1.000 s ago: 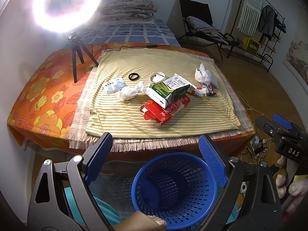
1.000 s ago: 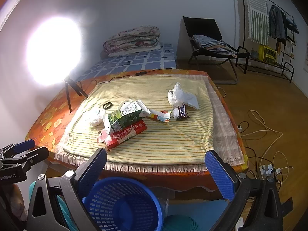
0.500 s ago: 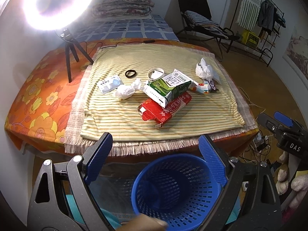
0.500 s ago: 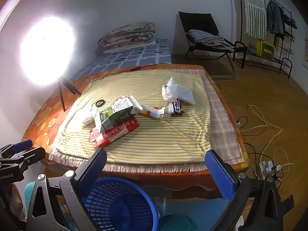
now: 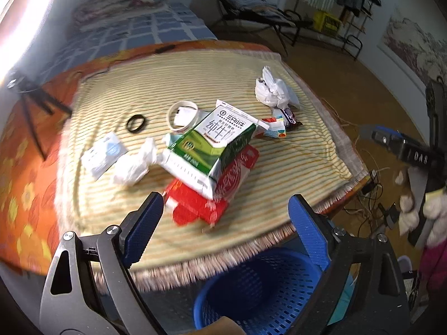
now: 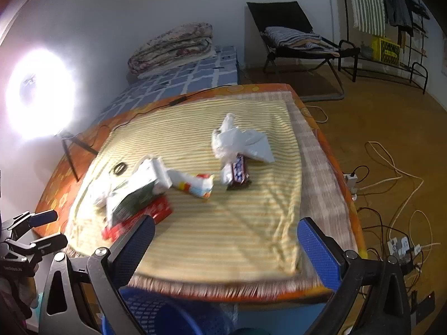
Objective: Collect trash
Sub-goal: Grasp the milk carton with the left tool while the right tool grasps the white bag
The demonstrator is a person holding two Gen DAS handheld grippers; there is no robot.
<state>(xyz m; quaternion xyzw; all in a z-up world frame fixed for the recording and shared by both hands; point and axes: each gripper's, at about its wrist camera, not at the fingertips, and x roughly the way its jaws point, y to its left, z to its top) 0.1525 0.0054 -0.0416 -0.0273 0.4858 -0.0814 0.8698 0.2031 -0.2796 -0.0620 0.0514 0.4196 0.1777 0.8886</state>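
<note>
Both claws have advanced over the table edge, left claw [image 5: 225,220] and right claw [image 6: 223,244] spread wide, empty.

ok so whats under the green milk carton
A flattened red box lies under the milk carton; its near end and right edge stick out. The carton covers the rest of the box, so anything else beneath cannot be seen. Both rest on the striped cloth.

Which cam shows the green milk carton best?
Left wrist: the green milk carton is central, its printed top face readable, lying on the red box. Right wrist shows the carton blurred, at a steep angle, text unreadable.
</note>
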